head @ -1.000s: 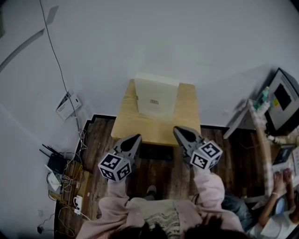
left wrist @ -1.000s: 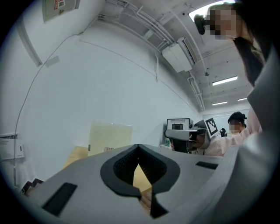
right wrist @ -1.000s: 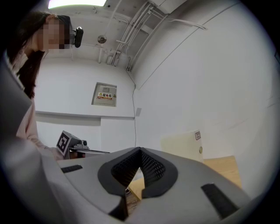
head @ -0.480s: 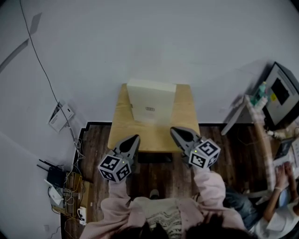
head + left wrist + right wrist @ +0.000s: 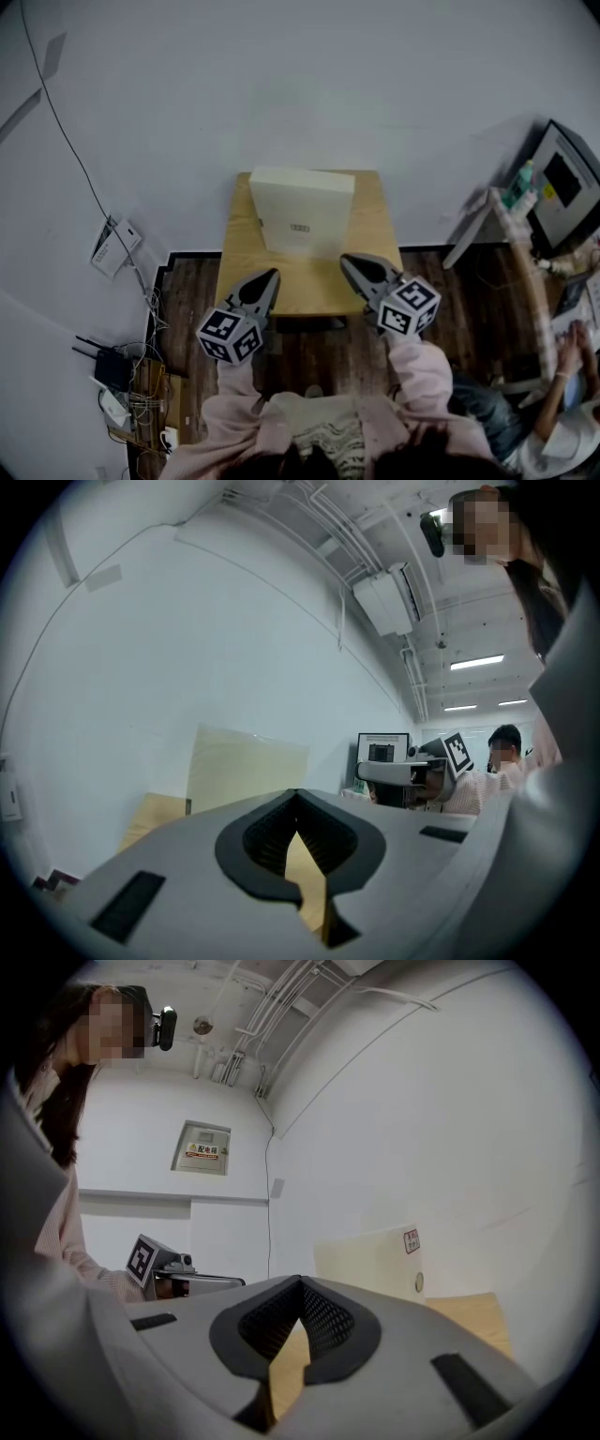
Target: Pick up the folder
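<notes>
Far left there's a cable [image 5: 66, 141] running down the white wall, and a pile of gear [image 5: 117, 375] on the dark wood floor.

Next is the left gripper [image 5: 270, 277]. Its own view shows the jaws fully closed with nothing between them [image 5: 298, 799]. In the head view its tip sits over the near edge of the table [image 5: 370, 234], clear of the folder.

The folder [image 5: 302, 211] is in the middle. It's a thick cream box-type one, standing upright at the back of the small light-wood table, right by the wall. It has a plain front with one little label low down. From the left gripper view it's a pale yellowish slab [image 5: 246, 766]. From the right gripper view [image 5: 375, 1260] you can see a red-and-white sticker near the top corner and a small round ring below it.

The right gripper [image 5: 349, 264] is the same deal. Its jaws are pressed together and empty [image 5: 302, 1283], and the tip is over the table's near edge, not touching the folder.

Far right there's a monitor [image 5: 562, 183] and a seated person [image 5: 562, 394].
</notes>
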`<state>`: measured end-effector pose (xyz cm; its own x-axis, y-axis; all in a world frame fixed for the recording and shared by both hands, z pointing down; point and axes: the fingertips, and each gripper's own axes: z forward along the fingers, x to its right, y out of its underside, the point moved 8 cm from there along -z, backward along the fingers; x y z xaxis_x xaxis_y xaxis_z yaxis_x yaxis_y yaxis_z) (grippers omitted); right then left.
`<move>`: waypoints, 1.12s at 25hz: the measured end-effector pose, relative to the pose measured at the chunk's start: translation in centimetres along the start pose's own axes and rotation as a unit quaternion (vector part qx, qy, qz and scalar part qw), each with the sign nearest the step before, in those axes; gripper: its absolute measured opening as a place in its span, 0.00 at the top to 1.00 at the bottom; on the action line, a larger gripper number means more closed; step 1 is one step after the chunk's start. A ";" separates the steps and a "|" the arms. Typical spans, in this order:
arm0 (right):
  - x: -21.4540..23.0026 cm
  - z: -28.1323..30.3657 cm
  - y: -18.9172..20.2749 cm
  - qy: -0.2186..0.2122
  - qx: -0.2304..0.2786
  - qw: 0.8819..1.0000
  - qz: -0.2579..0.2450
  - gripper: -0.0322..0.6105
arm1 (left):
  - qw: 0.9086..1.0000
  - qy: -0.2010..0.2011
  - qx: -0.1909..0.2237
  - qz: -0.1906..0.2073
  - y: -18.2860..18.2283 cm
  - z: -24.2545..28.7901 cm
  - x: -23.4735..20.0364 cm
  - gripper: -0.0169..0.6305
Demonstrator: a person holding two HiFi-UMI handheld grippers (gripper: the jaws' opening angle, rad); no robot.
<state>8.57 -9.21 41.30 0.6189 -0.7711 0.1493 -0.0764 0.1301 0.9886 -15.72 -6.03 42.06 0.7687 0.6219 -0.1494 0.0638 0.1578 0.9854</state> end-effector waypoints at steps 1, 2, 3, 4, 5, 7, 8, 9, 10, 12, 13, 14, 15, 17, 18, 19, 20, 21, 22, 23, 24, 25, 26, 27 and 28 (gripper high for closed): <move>0.2 0.2 0.1 0.000 0.000 1.000 0.001 0.95 | 1.000 0.000 0.000 0.000 0.0 0.2 -0.3 0.98; 0.4 0.3 0.1 0.001 0.000 1.000 0.001 0.95 | 1.000 0.000 -0.001 0.000 0.0 0.4 -0.5 0.98; 0.6 0.5 0.2 0.003 -0.001 1.000 0.001 0.95 | 1.000 0.000 -0.001 0.000 0.0 0.5 -0.8 0.98; 0.7 0.6 0.2 0.006 -0.001 1.000 0.001 0.95 | 1.000 0.000 -0.001 0.001 0.0 0.7 -1.1 0.98; 0.9 0.7 0.3 0.008 -0.002 1.000 0.001 0.95 | 1.000 0.000 -0.001 0.002 0.0 0.8 -1.3 0.98; 1.3 0.8 0.5 0.012 -0.003 1.000 0.001 0.95 | 1.000 -0.001 -0.003 0.002 0.1 1.0 -1.8 0.98; 1.5 0.9 0.6 0.014 -0.003 1.000 0.001 0.95 | 1.000 -0.001 -0.004 0.001 0.2 1.0 -1.9 0.98; 1.6 0.9 0.7 0.015 -0.005 1.000 0.002 0.95 | 1.000 -0.002 -0.006 0.000 0.3 1.1 -2.1 0.98; 1.8 0.9 0.7 0.015 -0.007 1.000 0.004 0.95 | 1.000 -0.003 -0.007 -0.001 0.4 1.2 -2.2 0.98; 2.1 0.9 0.8 0.014 -0.011 1.000 0.007 0.95 | 1.000 -0.005 -0.009 -0.004 0.5 1.4 -2.3 0.98; 2.3 0.9 0.8 0.014 -0.014 1.000 0.007 0.95 | 1.000 -0.006 -0.009 -0.005 0.5 1.6 -2.4 0.98; 2.6 1.0 0.9 0.015 -0.015 1.000 0.008 0.95 | 1.000 -0.007 -0.010 -0.007 0.6 1.8 -2.5 0.98; 2.9 1.1 1.0 0.015 -0.017 1.000 0.009 0.95 | 1.000 -0.008 -0.011 -0.008 0.7 1.9 -2.7 0.98; 3.5 1.2 1.1 0.016 -0.020 1.000 0.009 0.95 | 1.000 -0.012 -0.012 -0.011 0.8 2.3 -3.0 0.98; 3.9 1.4 1.0 0.015 -0.022 1.000 0.007 0.95 | 1.000 -0.014 -0.012 -0.012 0.9 2.5 -3.2 0.98; 4.3 1.6 1.0 0.015 -0.024 1.000 0.006 0.95 | 1.000 -0.017 -0.011 -0.013 0.9 2.8 -3.5 0.98; 4.8 1.8 1.0 0.014 -0.025 1.000 0.006 0.95 | 1.000 -0.019 -0.012 -0.013 0.9 3.1 -3.7 0.98; 5.2 2.0 1.0 0.013 -0.027 1.000 0.006 0.95 | 1.000 -0.021 -0.013 -0.013 1.0 3.4 -4.0 0.98; 5.6 2.1 1.0 0.012 -0.030 0.999 0.006 0.95 | 1.000 -0.024 -0.015 -0.012 1.0 3.7 -4.2 0.98; 6.0 2.3 0.9 0.010 -0.033 0.999 0.005 0.95 | 0.999 -0.026 -0.017 -0.012 0.9 4.0 -4.4 0.98; 6.4 2.5 0.9 0.008 -0.035 0.999 0.005 0.95 | 0.999 -0.029 -0.018 -0.012 0.9 4.3 -4.6 0.98; 6.7 2.7 0.8 0.006 -0.037 0.999 0.003 0.95 | 0.999 -0.031 -0.018 -0.012 0.8 4.7 -4.8 0.98; 7.1 2.9 0.7 0.005 -0.038 0.999 0.001 0.95 | 0.999 -0.034 -0.018 -0.013 0.7 5.0 -5.0 0.98; 7.4 3.1 0.7 0.002 -0.040 0.999 0.000 0.95 | 0.999 -0.036 -0.019 -0.014 0.7 5.3 -5.2 0.98; 7.7 3.3 0.8 0.000 -0.042 0.999 0.002 0.95 | 0.999 -0.038 -0.020 -0.015 0.7 5.5 -5.4 0.98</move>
<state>10.68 -17.07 43.26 0.6183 -0.7710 0.1524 -0.0124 0.1843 0.9828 -16.27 -13.48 44.01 0.8133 0.5565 -0.1698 0.0626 0.2066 0.9764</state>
